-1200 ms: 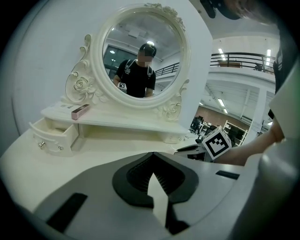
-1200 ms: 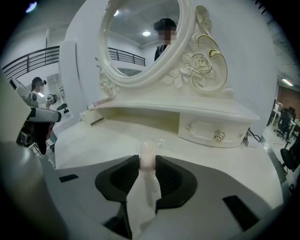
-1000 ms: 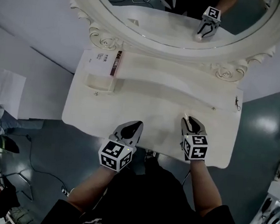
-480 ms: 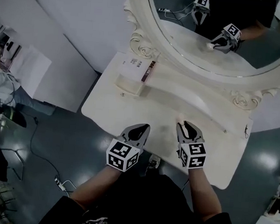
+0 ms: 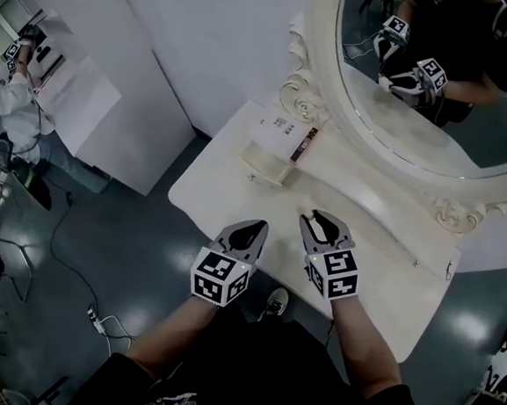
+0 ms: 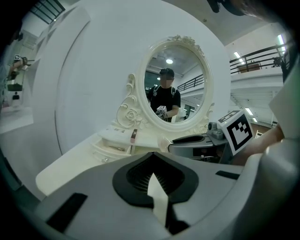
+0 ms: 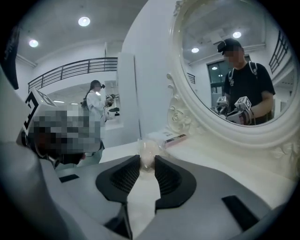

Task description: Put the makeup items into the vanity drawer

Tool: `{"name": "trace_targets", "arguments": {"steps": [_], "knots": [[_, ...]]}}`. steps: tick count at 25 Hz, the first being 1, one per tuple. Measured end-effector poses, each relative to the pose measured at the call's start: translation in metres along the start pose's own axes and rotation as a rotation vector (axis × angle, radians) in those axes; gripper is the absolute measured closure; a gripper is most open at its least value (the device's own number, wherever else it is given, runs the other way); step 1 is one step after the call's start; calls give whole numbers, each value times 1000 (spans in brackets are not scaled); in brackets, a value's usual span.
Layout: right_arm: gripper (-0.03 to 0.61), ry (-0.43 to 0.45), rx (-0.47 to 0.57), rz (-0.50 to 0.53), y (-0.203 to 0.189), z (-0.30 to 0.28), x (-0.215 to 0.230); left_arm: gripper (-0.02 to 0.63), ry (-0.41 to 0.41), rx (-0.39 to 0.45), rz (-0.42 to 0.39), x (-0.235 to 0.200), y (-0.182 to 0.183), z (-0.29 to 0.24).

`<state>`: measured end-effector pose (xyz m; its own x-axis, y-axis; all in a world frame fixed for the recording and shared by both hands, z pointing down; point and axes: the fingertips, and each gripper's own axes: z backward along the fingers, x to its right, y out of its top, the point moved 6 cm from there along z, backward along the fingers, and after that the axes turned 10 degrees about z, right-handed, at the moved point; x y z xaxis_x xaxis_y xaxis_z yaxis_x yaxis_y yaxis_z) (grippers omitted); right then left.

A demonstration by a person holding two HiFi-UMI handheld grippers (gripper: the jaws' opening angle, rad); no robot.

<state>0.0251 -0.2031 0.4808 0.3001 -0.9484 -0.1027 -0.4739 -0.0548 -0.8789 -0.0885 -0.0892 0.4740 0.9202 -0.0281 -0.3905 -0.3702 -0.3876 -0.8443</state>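
Observation:
The cream vanity table [image 5: 228, 195] fills the head view, with its oval mirror [image 5: 439, 99] at the upper right. A small drawer [image 5: 266, 160] stands pulled out at the table's back left. A white box with a dark strip [image 5: 293, 137] lies on top of the drawer unit. My right gripper [image 5: 310, 216] hovers over the table's middle, shut on a small pale, clear-wrapped makeup item [image 7: 147, 154] at its fingertips. My left gripper [image 5: 253, 226] hangs beside it over the front edge, shut and holding nothing. From the left gripper [image 6: 152, 157] view the drawer [image 6: 110, 146] lies ahead to the left.
The mirror's carved frame [image 5: 303, 91] rises close behind the drawer. Another person [image 5: 7, 101] sits at a white desk far left. Cables [image 5: 66, 225] trail over the grey floor. My own shoe [image 5: 273, 303] shows under the table's front edge.
Both grippers have moved up and leftward along the table, closer to the drawer end. The right one has rolled and still carries the pale item. The head view has swung left.

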Motion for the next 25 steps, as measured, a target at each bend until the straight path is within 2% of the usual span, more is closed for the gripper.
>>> {"name": "trace_targets", "arguments": {"steps": [9, 13, 25], "knots": [[457, 26, -49, 117, 43, -64, -17, 606, -41, -30, 16, -49, 18, 6], [457, 23, -77, 129, 56, -97, -19, 606, -61, -48, 21, -73, 25, 3], [457, 50, -196, 157, 58, -172, -18, 606, -99, -96, 44, -131, 43, -19]]}}
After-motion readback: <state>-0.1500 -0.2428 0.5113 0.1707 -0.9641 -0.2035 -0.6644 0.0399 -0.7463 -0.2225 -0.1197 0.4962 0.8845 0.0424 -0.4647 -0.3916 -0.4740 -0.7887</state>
